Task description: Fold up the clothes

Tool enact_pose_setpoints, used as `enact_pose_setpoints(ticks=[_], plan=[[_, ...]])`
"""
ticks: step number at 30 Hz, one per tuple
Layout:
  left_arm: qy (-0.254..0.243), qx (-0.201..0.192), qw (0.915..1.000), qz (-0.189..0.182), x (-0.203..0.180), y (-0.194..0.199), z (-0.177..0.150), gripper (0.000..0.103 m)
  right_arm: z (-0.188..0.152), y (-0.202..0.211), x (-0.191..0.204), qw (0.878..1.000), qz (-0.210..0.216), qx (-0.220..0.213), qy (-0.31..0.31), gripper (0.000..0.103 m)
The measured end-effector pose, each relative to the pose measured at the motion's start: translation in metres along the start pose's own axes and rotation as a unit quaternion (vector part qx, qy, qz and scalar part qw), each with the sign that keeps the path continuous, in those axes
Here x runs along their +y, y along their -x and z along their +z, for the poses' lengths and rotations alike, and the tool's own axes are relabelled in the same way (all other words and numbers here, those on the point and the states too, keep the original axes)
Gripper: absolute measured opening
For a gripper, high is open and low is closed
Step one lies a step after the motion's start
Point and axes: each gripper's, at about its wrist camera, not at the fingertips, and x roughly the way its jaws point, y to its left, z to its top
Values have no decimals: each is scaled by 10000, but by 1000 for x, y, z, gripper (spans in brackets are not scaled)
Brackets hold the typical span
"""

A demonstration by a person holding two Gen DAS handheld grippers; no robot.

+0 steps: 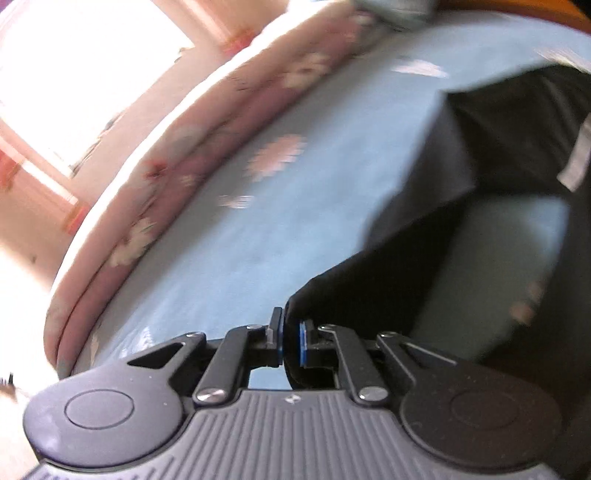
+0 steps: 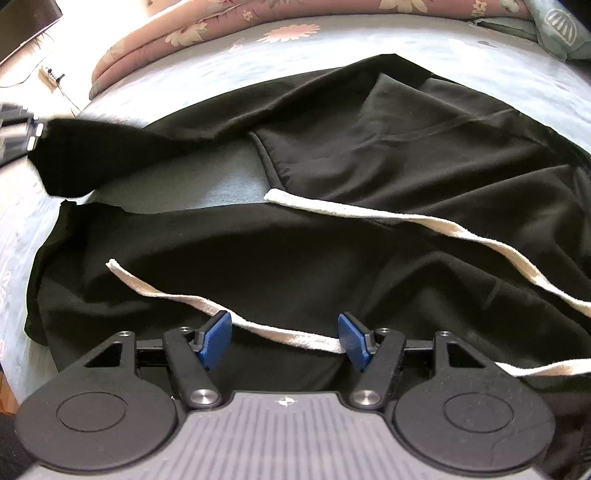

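We start with the black trousers [image 2: 332, 236], which lie spread over the light blue bedsheet [image 2: 461, 62] and fill most of the right wrist frame. Their long axis runs roughly left to right across that frame: the two leg ends sit at the left, the waist end runs off the right edge. Two cream drawstrings [image 2: 388, 218] trail over the cloth, one from mid-frame toward the right edge, the other across the lower centre.

The upper leg is lifted at its end. In the upper left of the right wrist frame we see the left gripper [image 2: 35, 134] pinching that hem, and in the left wrist view the same gripper [image 1: 290, 341] has its jaws drawn narrow on a fold of black cloth, the leg stretching away toward the right of the frame. That view is blurred. The lower leg [image 2: 122, 258] lies flat on the sheet with a gap of sheet between the two legs.

Our right gripper [image 2: 284, 339] sits low over the near leg with its jaws wide and nothing between them but the drawstring passing under. It is the nearer one to the waist end and the drawstrings; the left one owns the leg end.

We judge that any fold here turns on carrying the held leg end along the long axis or across onto the flat leg. Beyond the sheet, a pink floral quilt [image 2: 192, 33] edges the top of the frame.
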Motion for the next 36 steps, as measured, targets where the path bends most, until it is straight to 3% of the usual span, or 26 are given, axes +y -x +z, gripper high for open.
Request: enact_pose_setpoints(ticks=[8,15,22,32,34,36], plan=[[584,-93,9957,711,72,-49,57,5,1,-3,-5,9998,77,-68,-153,71],[1142,-35,9883,1015,110,-95,90,5,2,-5,-8,9995,150,-121,-232,73],[1722,251,9787,1090,124,-139,111,6,4,-4,-11,9994,164,-142,-252,73],[2045,495,9695,1254,125,-195,147,6,8,-2,-15,9996,145,-115,-232,74],[2177,519,9666,1246,125,-204,149,15,9,-2,-15,9995,142,-116,-242,74],[2265,586,9645,1222,121,-214,150,16,9,-3,-15,9995,152,-116,-251,76]])
